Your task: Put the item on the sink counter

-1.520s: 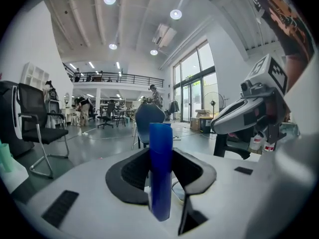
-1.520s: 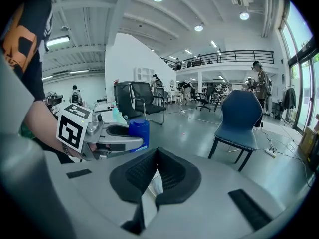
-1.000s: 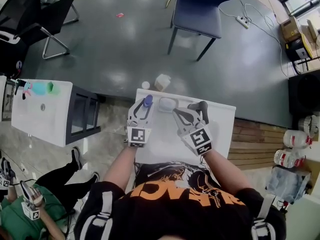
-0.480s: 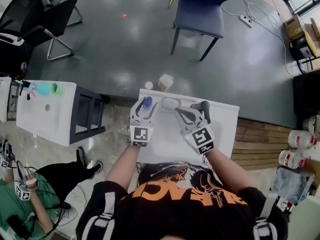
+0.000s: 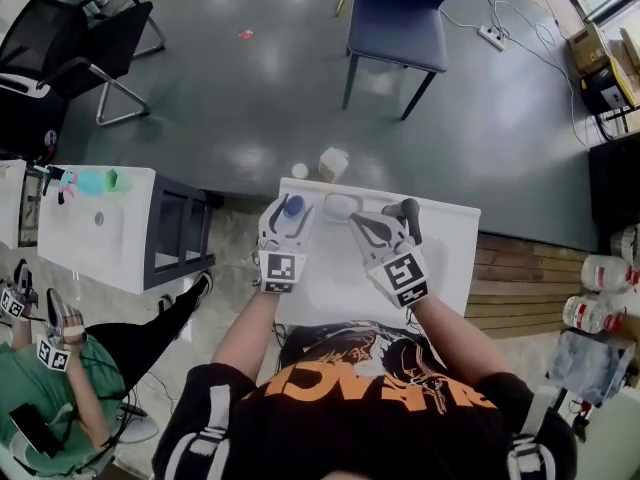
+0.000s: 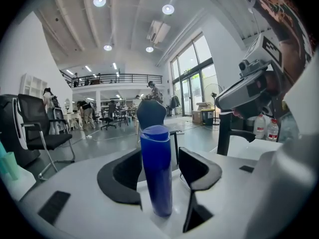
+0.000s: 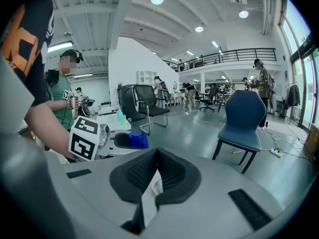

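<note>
A blue bottle (image 5: pixel 294 205) stands upright on the white sink counter (image 5: pixel 445 240), near its far left corner. My left gripper (image 5: pixel 289 216) straddles it, and its jaws are opening. In the left gripper view the blue bottle (image 6: pixel 156 171) rests on the counter between the jaws of the left gripper (image 6: pixel 162 167), with a gap on its right side. My right gripper (image 5: pixel 354 220) is shut and empty, its tip beside the small white basin (image 5: pixel 339 205). In the right gripper view the jaws of the right gripper (image 7: pixel 155 156) meet, and the bottle's cap (image 7: pixel 137 139) shows to the left.
A black faucet (image 5: pixel 408 211) rises just right of the basin. Beyond the counter are a blue chair (image 5: pixel 401 18), a black chair (image 5: pixel 70 38) and small white containers (image 5: pixel 331 162) on the floor. A second white counter (image 5: pixel 90 230) stands left. A person with grippers (image 5: pixel 55 353) sits lower left.
The left jaws have spread away from the blue bottle, which stays standing on the counter. Both hands stay about where they were. The seated person at lower left has shifted.
</note>
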The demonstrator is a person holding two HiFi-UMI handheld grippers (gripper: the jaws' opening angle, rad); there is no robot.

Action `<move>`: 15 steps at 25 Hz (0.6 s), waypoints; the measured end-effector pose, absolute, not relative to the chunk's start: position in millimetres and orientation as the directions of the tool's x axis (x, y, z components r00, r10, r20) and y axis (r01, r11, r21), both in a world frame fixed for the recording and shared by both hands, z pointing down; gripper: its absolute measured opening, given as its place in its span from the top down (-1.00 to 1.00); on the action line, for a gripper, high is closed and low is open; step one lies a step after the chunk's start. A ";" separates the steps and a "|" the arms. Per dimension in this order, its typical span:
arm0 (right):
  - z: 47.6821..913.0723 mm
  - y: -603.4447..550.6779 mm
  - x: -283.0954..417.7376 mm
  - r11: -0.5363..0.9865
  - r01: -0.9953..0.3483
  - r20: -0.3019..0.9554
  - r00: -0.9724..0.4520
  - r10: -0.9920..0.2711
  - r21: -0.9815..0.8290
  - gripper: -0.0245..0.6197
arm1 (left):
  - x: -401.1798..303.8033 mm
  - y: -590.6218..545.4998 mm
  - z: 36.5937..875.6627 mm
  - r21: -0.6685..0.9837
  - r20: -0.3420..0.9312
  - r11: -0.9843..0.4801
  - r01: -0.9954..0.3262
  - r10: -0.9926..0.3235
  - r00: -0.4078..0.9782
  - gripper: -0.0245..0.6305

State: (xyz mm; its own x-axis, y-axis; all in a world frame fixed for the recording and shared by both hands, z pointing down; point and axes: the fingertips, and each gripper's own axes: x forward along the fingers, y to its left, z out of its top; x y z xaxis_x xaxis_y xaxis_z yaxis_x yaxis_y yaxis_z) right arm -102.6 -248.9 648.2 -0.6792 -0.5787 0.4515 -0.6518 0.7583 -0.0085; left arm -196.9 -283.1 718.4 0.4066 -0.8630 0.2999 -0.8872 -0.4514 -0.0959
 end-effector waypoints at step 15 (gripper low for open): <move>627.5 -237.9 -96.7 0.740 -0.673 0.407 -0.676 -0.614 0.000 0.88 | -197.8 -251.7 679.4 -0.088 0.298 -0.500 -0.862 -0.839 0.456 0.10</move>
State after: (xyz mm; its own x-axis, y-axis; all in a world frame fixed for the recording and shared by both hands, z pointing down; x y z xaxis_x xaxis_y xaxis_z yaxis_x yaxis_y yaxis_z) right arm -96.7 -237.9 627.5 -0.6758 -0.6143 0.4074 -0.6726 0.7400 0.0003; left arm -197.8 -251.7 679.4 0.4557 -0.8387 0.2984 -0.8617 -0.4997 -0.0885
